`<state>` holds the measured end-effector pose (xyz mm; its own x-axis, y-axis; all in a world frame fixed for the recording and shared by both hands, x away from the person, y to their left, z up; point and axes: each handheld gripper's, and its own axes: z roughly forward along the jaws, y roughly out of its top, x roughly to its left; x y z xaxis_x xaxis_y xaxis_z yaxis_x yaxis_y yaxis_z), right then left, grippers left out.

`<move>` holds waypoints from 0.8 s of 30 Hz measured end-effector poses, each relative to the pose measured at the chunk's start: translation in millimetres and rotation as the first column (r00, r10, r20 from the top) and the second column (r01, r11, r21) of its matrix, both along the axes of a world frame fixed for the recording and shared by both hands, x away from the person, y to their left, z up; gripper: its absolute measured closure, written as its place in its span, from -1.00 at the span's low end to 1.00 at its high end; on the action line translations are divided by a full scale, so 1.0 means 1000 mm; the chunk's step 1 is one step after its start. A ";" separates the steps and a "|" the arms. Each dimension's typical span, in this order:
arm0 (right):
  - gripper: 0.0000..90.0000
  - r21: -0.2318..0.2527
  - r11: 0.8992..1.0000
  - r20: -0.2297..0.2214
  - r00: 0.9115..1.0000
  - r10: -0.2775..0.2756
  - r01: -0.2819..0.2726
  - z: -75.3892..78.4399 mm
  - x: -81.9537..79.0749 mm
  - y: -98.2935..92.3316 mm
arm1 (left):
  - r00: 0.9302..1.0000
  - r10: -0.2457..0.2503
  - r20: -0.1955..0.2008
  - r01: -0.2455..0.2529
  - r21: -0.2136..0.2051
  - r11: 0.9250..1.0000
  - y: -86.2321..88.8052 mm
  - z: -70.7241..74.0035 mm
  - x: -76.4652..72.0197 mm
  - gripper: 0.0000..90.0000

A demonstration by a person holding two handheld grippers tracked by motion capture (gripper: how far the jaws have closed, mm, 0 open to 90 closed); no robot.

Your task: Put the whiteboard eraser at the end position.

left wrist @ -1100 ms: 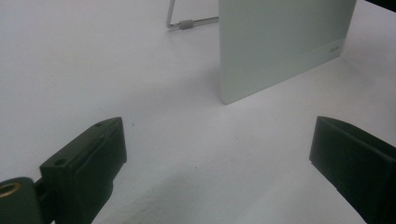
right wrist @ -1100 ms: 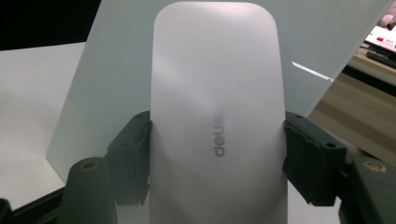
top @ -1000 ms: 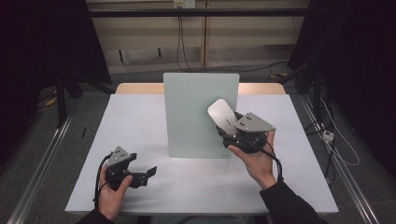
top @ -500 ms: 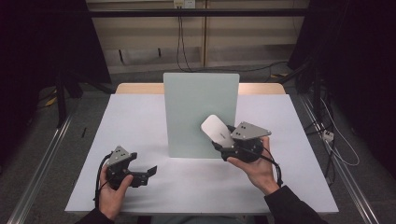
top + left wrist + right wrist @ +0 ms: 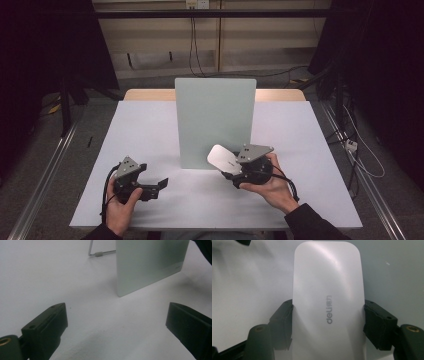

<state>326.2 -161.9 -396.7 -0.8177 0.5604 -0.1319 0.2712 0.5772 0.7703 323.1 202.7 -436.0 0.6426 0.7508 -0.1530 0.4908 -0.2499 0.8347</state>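
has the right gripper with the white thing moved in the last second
Yes. The right gripper and its white object have dropped toward the person, down the upright panel.

The desk (image 5: 150,125) is viewed from above; the upright panel (image 5: 215,120) is shared closely by both gripper views.

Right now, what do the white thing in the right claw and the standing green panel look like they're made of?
The white object in the right claw looks like smooth glossy plastic: soft highlights streak across it, its corners are rounded, and a grey "deli" logo is printed on it. The green panel looks like matte, possibly frosted plastic or glass; it is evenly pale and dull, so I can't say which.
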 end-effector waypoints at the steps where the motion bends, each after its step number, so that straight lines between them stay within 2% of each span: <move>1: -0.30 -0.008 1.000 -0.007 1.000 0.009 -0.009 -0.002 0.000 0.001 | 1.000 0.000 -0.004 0.000 0.003 1.000 0.000 0.000 0.000 -0.92; 4: -0.30 -0.012 0.999 -0.035 0.999 0.033 -0.033 -0.008 0.000 0.004 | 1.000 -0.001 -0.007 0.001 0.003 1.000 0.000 0.000 0.000 -0.92; 11: -0.30 -0.074 0.994 -0.098 0.992 0.074 -0.081 -0.018 0.003 0.013 | 1.000 -0.002 -0.006 0.002 0.013 1.000 0.000 0.000 0.000 -0.92; 20: -0.30 -0.105 0.987 -0.134 0.985 0.107 -0.121 -0.026 0.007 0.024 | 1.000 -0.004 -0.005 0.004 0.012 1.000 0.000 0.000 0.000 -0.92; 24: -0.30 -0.134 0.982 -0.149 0.982 0.115 -0.135 -0.030 0.009 0.029 | 1.000 -0.005 -0.002 0.005 0.015 1.000 -0.001 0.000 0.000 -0.92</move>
<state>335.5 -133.0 -426.7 -0.8961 0.4361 -0.0828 0.2889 0.7147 0.6370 323.5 202.1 -436.1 0.6462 0.7496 -0.1431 0.4914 -0.2652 0.8296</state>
